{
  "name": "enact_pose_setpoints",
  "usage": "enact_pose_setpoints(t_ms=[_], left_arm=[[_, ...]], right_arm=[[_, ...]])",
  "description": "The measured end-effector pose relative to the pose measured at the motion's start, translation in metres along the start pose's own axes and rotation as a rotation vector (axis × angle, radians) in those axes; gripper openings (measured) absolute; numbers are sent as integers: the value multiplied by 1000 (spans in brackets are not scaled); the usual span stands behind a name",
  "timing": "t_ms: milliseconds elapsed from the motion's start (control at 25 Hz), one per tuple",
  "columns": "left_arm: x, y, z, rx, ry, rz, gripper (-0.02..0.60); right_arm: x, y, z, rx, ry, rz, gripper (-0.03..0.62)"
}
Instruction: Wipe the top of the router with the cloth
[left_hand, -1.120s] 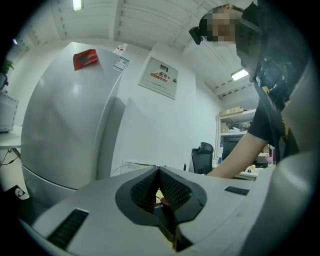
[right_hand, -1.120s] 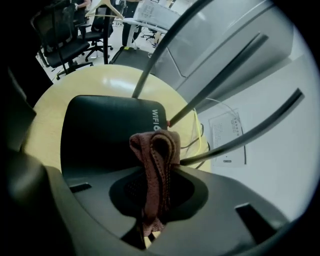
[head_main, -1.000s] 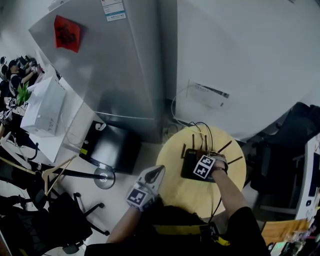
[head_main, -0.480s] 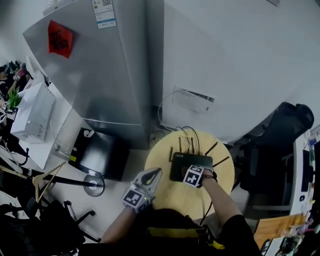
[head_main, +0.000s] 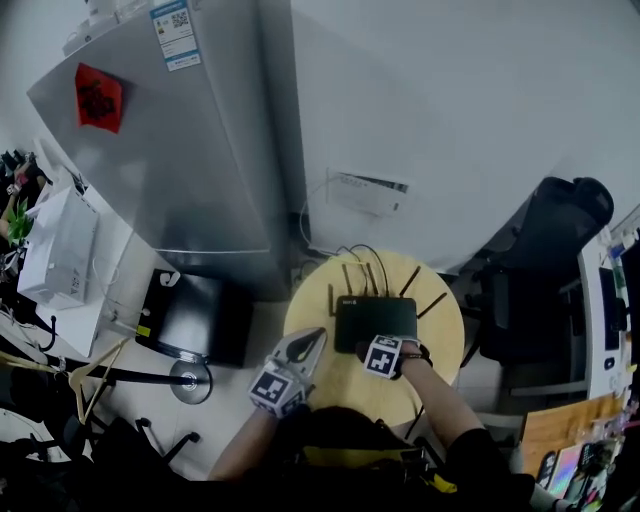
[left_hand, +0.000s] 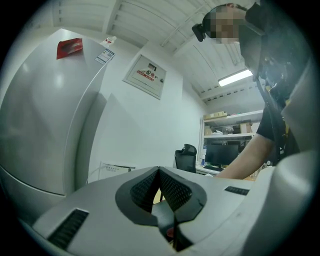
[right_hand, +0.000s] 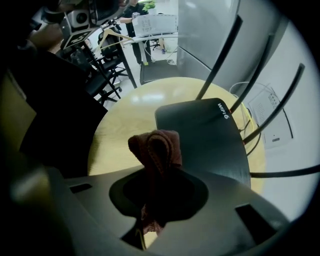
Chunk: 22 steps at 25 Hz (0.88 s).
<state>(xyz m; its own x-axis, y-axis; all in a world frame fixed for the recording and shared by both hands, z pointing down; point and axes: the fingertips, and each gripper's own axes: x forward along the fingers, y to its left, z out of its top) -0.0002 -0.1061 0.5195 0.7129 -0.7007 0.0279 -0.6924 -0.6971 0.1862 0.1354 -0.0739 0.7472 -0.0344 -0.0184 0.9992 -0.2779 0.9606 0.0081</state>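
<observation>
A black router (head_main: 376, 319) (right_hand: 205, 135) with several thin antennas lies on a small round yellow table (head_main: 440, 352) (right_hand: 130, 115). My right gripper (head_main: 368, 348) (right_hand: 155, 150) is shut on a folded reddish-brown cloth (right_hand: 156, 149), held at the router's near edge; whether the cloth touches the router cannot be told. My left gripper (head_main: 309, 346) (left_hand: 159, 172) is shut with nothing in it, off the table's left rim and pointing up toward the wall.
A tall grey fridge (head_main: 170, 160) and a white wall with a socket strip (head_main: 368, 192) stand behind the table. A black box (head_main: 195, 315) sits on the floor at left, a black office chair (head_main: 545, 250) at right. Cables (head_main: 350, 255) run from router to wall.
The head view has shifted, so the table sits lower and more central. My right gripper with the cloth has drawn back toward the router's near edge. The left gripper keeps its place.
</observation>
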Motion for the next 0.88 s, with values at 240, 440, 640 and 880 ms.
enact_pose_setpoints(t_ms=[240, 440, 640, 880], left_arm=[[12, -10, 5, 11, -9, -49, -3], [20, -15, 11, 13, -22, -64, -3], [21, -13, 10, 12, -6, -60, -3], [21, -3, 0, 2, 17, -30, -3]], right_arm=[[-1, 5, -6, 32, -26, 4, 61], [5, 34, -10, -67, -115, 146, 60], [-39, -15, -5, -88, -225, -102, 60], [-66, -103, 5, -200, -190, -576, 60]])
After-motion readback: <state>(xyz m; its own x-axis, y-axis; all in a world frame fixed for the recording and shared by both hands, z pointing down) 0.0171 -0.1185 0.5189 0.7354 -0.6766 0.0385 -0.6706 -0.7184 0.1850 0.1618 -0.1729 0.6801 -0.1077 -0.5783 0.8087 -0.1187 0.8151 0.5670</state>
